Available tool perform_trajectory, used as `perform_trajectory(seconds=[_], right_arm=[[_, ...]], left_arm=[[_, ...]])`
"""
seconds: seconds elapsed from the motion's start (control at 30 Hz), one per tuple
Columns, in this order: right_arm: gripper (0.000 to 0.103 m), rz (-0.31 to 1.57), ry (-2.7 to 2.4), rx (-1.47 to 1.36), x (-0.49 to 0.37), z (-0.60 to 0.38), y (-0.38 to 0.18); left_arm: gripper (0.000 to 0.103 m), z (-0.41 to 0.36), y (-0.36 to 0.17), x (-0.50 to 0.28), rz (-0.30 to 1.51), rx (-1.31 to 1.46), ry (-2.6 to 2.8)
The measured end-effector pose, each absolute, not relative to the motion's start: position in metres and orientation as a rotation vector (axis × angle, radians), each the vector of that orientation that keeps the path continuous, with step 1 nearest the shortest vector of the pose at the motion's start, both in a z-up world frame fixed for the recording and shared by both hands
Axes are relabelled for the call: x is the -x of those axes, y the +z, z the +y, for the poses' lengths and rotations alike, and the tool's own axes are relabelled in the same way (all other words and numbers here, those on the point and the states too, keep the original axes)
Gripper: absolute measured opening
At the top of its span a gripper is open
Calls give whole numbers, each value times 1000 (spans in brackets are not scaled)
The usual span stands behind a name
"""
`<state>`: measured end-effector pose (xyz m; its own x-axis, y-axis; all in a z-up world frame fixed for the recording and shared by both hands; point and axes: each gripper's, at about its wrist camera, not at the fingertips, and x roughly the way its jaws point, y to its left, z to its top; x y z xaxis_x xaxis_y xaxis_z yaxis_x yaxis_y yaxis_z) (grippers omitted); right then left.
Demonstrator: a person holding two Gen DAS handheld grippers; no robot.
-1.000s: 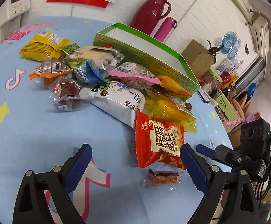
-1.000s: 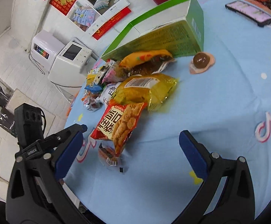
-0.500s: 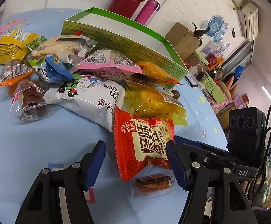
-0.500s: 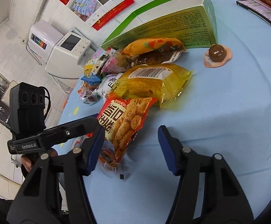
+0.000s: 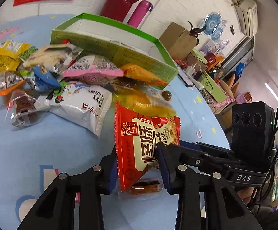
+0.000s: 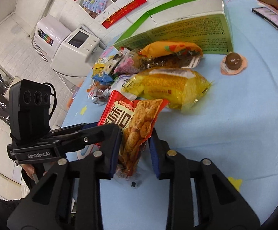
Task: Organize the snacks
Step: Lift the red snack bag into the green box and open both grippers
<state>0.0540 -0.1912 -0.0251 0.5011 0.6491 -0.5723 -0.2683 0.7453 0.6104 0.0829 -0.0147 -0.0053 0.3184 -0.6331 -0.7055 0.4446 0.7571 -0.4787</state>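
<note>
Jaws of both the left gripper (image 5: pixel 138 164) and right gripper (image 6: pixel 134 151) pinch one red snack bag (image 5: pixel 146 140), above one small brown packet (image 5: pixel 145 185).

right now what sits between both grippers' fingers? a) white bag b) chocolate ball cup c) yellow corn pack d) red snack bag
d: the red snack bag stands between the fingers of the left gripper and of the right gripper; the other packs lie further off on the table.

Small brown snack (image 5: pixel 145 185) half-hidden under red packet (image 5: pixel 144 143)
</note>
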Motion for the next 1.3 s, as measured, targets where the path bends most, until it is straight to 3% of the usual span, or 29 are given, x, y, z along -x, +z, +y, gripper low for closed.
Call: perform_trajectory(seconds=[0.43, 1.07, 1.13, 1.17, 1.2, 1.23, 1.3], right_arm=[[31, 643, 503, -377, -89, -227, 57], [32, 718, 378, -360, -192, -270, 20], [38, 723, 359, -312, -195, -265, 19], [45, 715, 338, -275, -195, -263, 21], [64, 692, 304, -237, -192, -261, 24], [79, 662, 281, -210, -188, -261, 27], [86, 605, 271, -181, -181, -262, 33]], left_arm=[[37, -53, 79, -146, 825, 213, -823], [38, -113, 26, -261, 957, 226, -820], [51, -113, 23, -262, 950, 196, -747], [69, -112, 24, -261, 936, 181, -714], [83, -109, 25, -259, 913, 164, -670], [89, -104, 28, -256, 884, 159, -628], [93, -96, 32, -253, 861, 166, -606]])
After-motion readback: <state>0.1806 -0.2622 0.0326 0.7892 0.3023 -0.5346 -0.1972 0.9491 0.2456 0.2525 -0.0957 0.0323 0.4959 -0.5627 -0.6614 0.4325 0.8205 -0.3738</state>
